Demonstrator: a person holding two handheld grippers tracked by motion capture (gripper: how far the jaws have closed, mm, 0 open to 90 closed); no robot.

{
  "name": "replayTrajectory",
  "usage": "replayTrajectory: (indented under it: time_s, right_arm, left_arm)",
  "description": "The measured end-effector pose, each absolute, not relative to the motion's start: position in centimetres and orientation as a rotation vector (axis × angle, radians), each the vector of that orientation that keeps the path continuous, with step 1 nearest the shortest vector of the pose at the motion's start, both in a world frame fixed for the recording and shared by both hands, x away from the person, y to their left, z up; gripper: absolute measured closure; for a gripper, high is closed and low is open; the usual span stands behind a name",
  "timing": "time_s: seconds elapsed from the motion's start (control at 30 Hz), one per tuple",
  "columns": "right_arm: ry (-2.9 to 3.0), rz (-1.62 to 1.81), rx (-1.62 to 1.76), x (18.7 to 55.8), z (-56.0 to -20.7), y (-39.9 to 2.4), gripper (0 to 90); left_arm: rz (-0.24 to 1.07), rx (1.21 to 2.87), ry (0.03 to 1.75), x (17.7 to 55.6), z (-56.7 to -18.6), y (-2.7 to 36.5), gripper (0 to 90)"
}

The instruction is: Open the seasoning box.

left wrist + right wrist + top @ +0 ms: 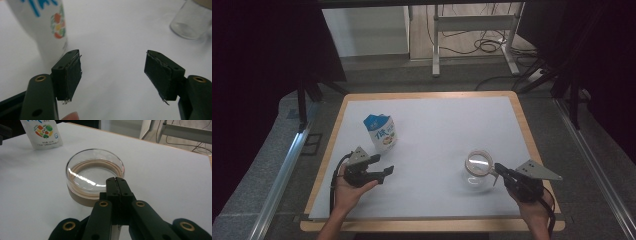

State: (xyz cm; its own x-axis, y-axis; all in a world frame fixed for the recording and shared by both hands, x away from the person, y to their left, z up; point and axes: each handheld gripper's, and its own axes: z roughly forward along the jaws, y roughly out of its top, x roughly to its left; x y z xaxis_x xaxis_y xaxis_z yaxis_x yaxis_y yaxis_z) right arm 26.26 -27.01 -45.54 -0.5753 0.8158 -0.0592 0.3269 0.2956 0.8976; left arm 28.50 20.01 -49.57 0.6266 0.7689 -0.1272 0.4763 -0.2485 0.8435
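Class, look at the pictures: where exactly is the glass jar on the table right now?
In the high view, the glass jar stands on the white table at front right, just ahead of the shut right tongs, well right of the snack pouch.

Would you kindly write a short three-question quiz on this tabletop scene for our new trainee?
1. True or false: the left gripper has its jaws open with nothing between them.
2. Which gripper is nearest the clear glass jar with the glass-and-wood lid? A) left B) right
3. Fill in: the white and blue printed pouch stands ____ on the white table.

Key: 1 true; 2 B; 3 upright.
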Motion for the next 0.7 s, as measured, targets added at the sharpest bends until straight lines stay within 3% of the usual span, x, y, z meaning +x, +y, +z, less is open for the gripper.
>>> replayTrajectory:
  time_s: [0.13,0.33,0.7]
  right_arm:
    - [2.048,1.242,1.018,26.1,-45.6,-27.2,90.0]
    - [2.045,1.242,1.019,26.0,-45.6,-27.2,90.0]
    - [2.032,1.267,1.015,26.1,-45.8,-27.0,90.0]
  left_arm:
    - [0.383,1.904,0.944,28.3,-48.8,18.8,31.4]
    - [0.373,1.921,0.901,28.6,-48.2,17.1,41.1]
    - [0.358,1.935,0.871,29.1,-47.8,15.6,40.4]
